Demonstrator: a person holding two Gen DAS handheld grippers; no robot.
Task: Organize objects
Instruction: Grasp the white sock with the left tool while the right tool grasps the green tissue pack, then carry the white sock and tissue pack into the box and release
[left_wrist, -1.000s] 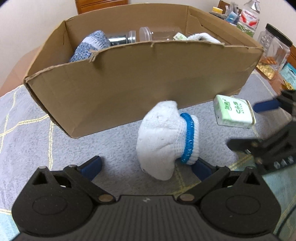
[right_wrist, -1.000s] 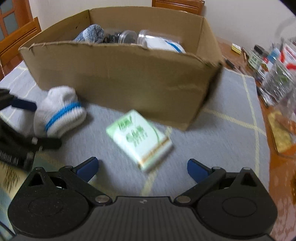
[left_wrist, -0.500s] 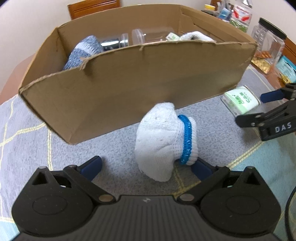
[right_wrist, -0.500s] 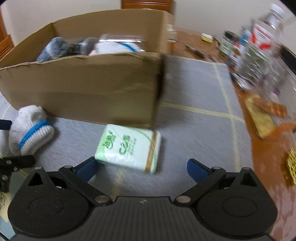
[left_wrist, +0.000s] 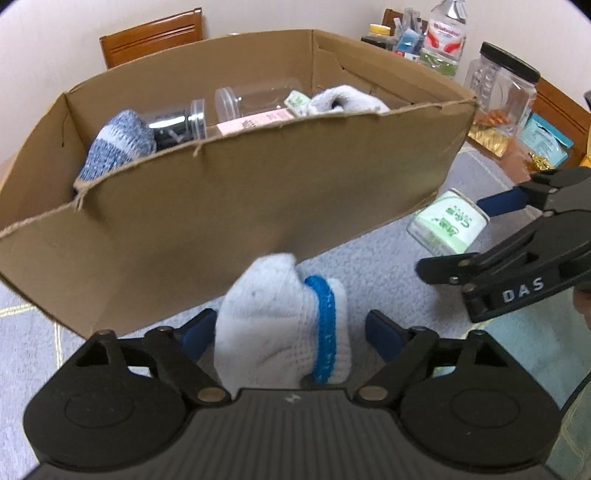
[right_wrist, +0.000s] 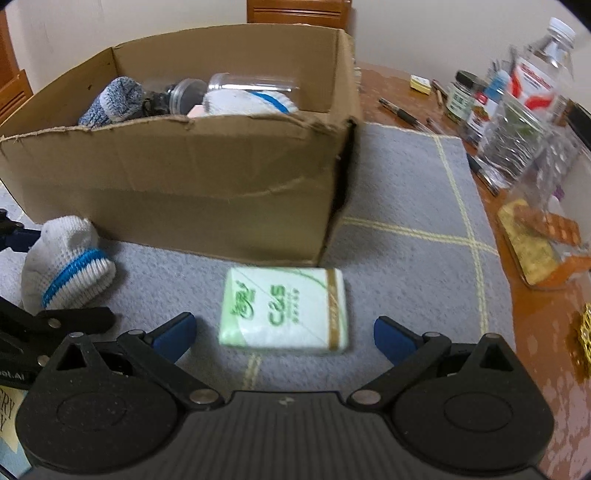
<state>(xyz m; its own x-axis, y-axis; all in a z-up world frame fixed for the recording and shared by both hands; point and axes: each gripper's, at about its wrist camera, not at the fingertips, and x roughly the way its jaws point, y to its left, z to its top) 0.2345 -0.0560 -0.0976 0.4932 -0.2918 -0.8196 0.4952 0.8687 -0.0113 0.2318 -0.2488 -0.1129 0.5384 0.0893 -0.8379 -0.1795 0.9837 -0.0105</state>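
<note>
Brown cardboard fills most of both views: an open box (left_wrist: 221, 206) stands on a grey mat (right_wrist: 406, 206) crossed by pale yellow lines, and it already holds a blue-grey sock (left_wrist: 118, 144), a clear jar (left_wrist: 255, 99) lying on its side, a darker jar (left_wrist: 177, 123) beside it, a pink packet (left_wrist: 255, 120) and a white glove (left_wrist: 343, 99). In front of the box's near wall, on the mat, lies a rolled white sock with a blue band (left_wrist: 284, 325). The left gripper (left_wrist: 286, 332) is open around it, one blue-tipped finger on each side; the left finger sits right against the sock while the right finger stands a little apart from it, so nothing is squeezed yet. Near the box's right front corner lies a white and green tissue pack (right_wrist: 284, 308), flat on the mat with its printed face up. The right gripper (right_wrist: 282, 332) hangs over it with its fingers spread wide, both blue tips clear of the pack's ends, holding nothing. From the left wrist view this gripper shows at the right edge as a black frame, just beside the pack. From the right wrist view, the sock and part of the left gripper show at the left edge. Beyond the mat, on the wooden table (right_wrist: 391, 88), stand a water bottle (right_wrist: 539, 70), small jars, pens and a clear container (left_wrist: 502, 96) with a black lid.
</note>
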